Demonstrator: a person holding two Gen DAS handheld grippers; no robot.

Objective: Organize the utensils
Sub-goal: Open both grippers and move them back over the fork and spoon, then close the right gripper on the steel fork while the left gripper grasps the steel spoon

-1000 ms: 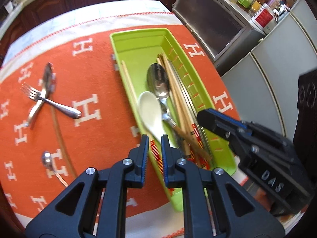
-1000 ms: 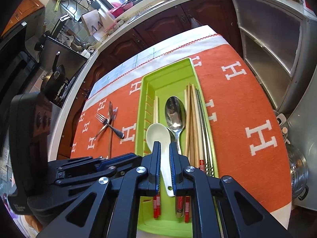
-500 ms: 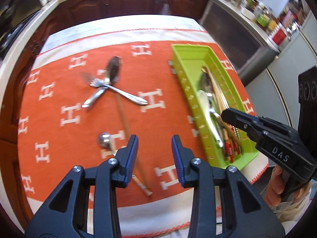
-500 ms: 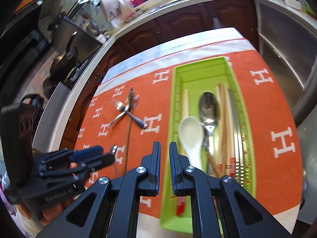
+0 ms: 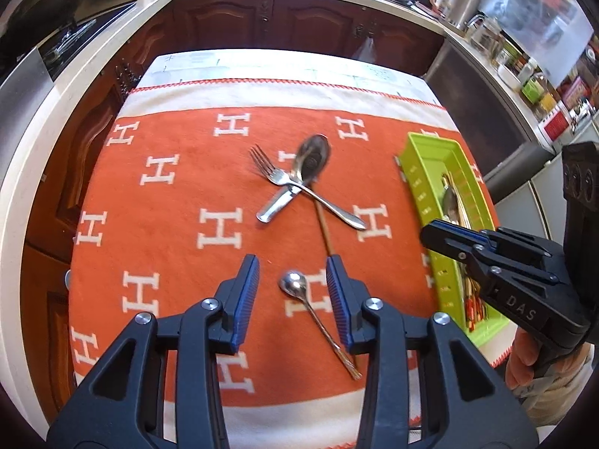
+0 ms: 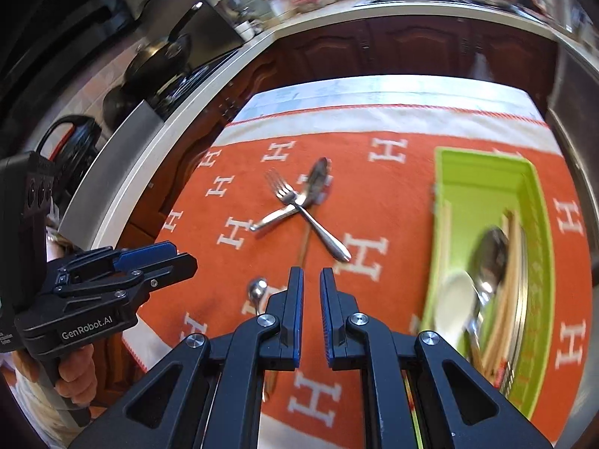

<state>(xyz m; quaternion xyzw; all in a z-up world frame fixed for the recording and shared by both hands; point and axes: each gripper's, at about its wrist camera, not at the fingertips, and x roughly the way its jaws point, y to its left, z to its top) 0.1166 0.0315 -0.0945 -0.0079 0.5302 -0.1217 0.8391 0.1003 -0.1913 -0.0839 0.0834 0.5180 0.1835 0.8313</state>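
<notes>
Small spoon between spread left tongs, green tray at cloth's right edge

Table draped in an orange woven cloth patterned with white H letters and edged in cream. Lying directly on it — a steel fork crossed over a large steel spoon, a single brown chopstick, a small gold-handled teaspoon. At the right edge — a lime-green plastic utensil tray.
</notes>
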